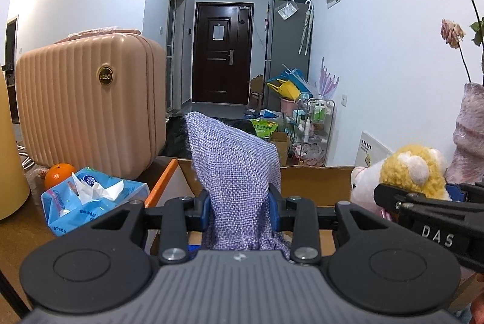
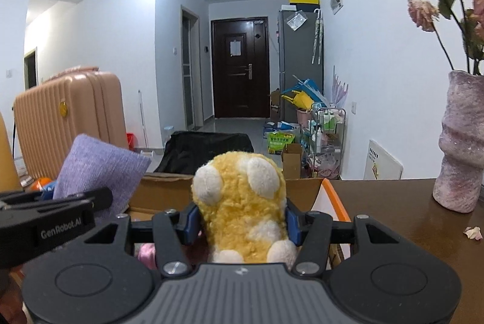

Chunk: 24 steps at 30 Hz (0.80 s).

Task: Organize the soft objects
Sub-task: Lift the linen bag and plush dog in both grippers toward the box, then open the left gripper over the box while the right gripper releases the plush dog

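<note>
Left gripper [image 1: 239, 210] jaws clamping purple cloth [image 1: 233, 160], right gripper [image 2: 242, 222] jaws clamping yellow plush [image 2: 242, 203]; orange [image 1: 59, 174] left-view only.

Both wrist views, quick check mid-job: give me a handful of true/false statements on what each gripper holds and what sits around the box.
1. The left gripper is shut on the purple cloth. True.
2. The right gripper is open with nothing in it. False: it is shut on the yellow plush toy.
3. The cardboard box lies beyond both grippers. True.
4. The orange sits inside the box. False: it lies outside, left of it, beside the tissue pack.
5. The vase lies toppled on the table. False: it stands upright.
</note>
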Tool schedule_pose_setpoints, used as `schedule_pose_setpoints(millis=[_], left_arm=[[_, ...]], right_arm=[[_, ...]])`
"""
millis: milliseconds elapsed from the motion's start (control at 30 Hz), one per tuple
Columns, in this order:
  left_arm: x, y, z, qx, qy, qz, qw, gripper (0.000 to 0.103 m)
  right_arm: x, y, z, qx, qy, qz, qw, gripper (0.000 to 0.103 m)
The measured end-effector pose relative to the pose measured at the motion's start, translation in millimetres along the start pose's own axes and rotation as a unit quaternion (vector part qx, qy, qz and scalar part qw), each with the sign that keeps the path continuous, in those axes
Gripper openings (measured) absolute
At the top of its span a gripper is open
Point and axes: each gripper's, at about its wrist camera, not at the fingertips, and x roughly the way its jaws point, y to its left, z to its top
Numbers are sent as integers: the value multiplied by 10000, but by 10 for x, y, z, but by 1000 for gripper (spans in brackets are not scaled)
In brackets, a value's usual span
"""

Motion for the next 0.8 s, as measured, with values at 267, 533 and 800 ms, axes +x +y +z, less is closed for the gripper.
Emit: schedule_pose_setpoints(millis=[267, 533, 800], left_arm=[[59, -41, -18, 98, 114, -31, 9999, 36], [48, -102, -61, 255, 48, 36, 9997, 39], [2, -29, -60, 73, -155, 201, 9997, 82]], right_arm=[[89, 69, -62, -80, 169, -50, 9998, 53], [65, 76, -96, -32, 109, -42, 9999, 55], [4, 1, -128, 130, -61, -107, 9998, 81]])
